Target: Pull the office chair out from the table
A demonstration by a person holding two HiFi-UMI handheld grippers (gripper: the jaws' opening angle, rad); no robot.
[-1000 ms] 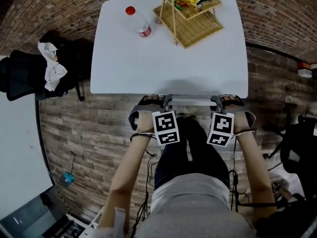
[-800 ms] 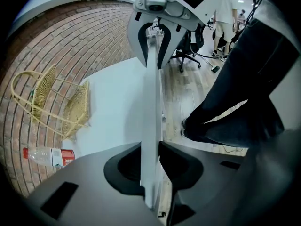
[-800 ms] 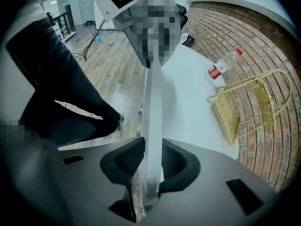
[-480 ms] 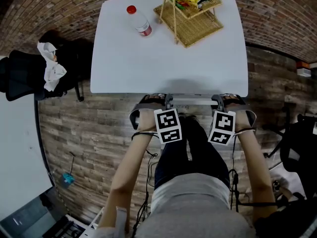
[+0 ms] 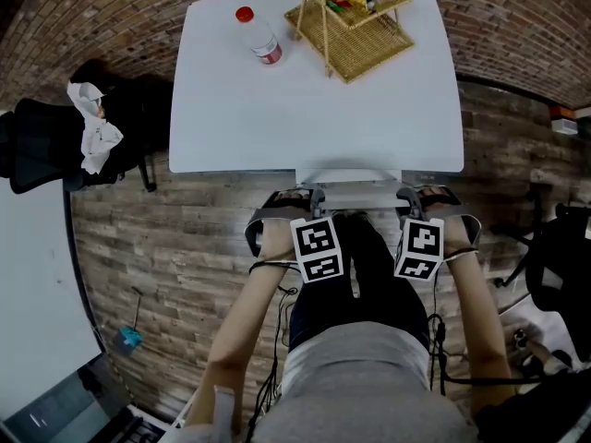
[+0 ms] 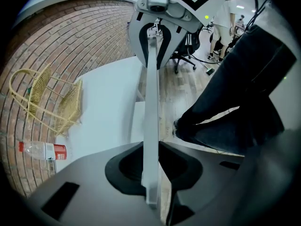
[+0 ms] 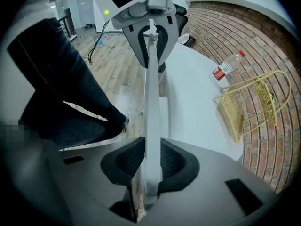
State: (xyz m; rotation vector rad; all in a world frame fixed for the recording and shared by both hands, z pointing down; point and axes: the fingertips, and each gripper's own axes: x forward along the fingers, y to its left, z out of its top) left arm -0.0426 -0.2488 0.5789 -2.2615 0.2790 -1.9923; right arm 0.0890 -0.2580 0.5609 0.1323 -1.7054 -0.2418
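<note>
Grey chair rail (image 6: 151,102) | left gripper (image 6: 150,171) closing on it, right gripper (image 7: 151,168) clamped on it | spread grip for straight pull from table (image 5: 277,109)

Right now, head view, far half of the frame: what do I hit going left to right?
white cloth draped on a black chair → red-capped bottle lying on the table → wicker rack with snack packs
</note>
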